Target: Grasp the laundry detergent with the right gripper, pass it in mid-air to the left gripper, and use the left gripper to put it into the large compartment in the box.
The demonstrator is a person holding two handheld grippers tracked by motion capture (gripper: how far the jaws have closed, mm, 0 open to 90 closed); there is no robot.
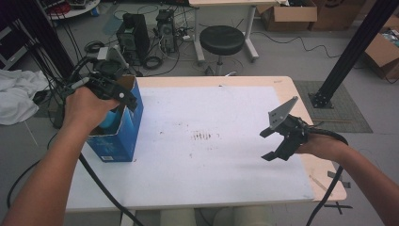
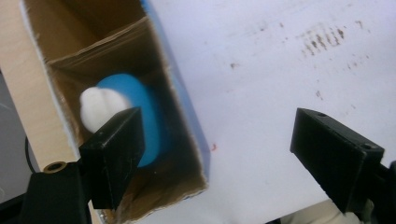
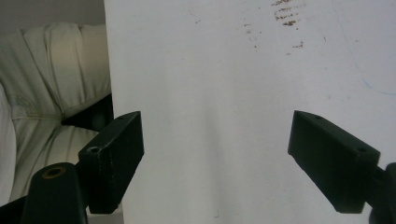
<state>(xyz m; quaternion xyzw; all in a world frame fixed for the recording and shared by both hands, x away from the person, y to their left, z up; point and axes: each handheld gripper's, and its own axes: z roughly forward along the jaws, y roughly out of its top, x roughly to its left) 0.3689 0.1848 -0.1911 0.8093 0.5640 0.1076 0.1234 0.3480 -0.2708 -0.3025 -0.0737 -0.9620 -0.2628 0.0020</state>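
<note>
Scene: a person stands at a white-covered surface (image 1: pixel 226 155), holding a two-jaw claw in each hand.
Box: an open blue cardboard box (image 1: pixel 123 136) stands upright at the surface's left edge, its top flaps spread.
Object: a blue object with a white end (image 2: pixel 122 109) lies down inside the box, white end uppermost; what it is I cannot tell.
Left claw (image 2: pixel 212 154): it hangs above the box mouth, jaws wide apart, nothing between them.
Right claw (image 1: pixel 271 143): it hovers over the right side of the surface, well apart from the box, jaws wide and empty.
Handling: the object looks smooth, rounded and probably light, so likely slippery.
Grip: take its midsection, jaws across the narrow width.
Caution: the box looks thin-walled and easy to tip.
</note>
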